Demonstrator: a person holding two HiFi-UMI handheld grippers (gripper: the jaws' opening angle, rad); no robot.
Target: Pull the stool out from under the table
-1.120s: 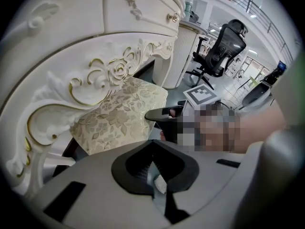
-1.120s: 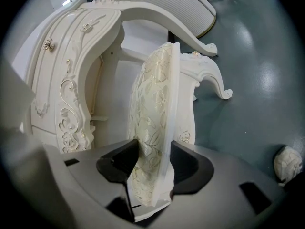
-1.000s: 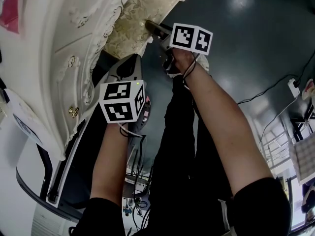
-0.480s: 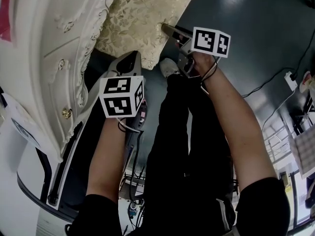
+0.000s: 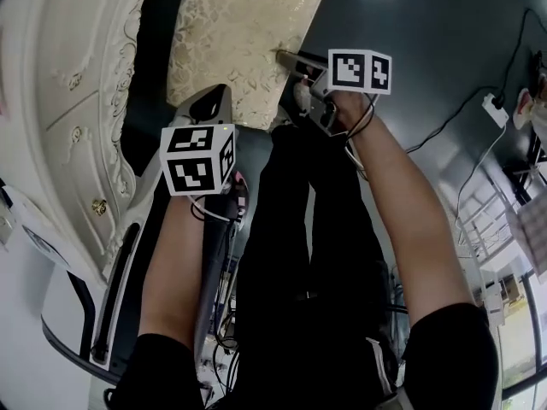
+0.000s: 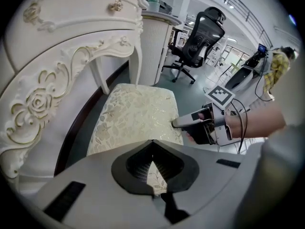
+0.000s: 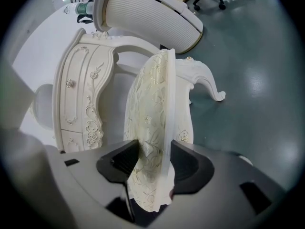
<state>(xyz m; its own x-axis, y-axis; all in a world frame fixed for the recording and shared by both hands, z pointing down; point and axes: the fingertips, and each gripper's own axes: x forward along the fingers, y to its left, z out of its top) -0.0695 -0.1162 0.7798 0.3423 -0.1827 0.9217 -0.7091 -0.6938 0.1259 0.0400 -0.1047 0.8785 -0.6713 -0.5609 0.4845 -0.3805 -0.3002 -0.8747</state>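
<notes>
Stool edge is clamped in R hand-held gripper, upper centre; L hand-held gripper shut, empty. Pull-out step: more drag needed.

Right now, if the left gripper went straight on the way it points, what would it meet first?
Probably the padded seat of the stool, which lies right ahead of the left gripper; how far off is unclear.

The stool seat is shared: seen steeply from overhead at twelve o'clock, and closely in both gripper views.
</notes>
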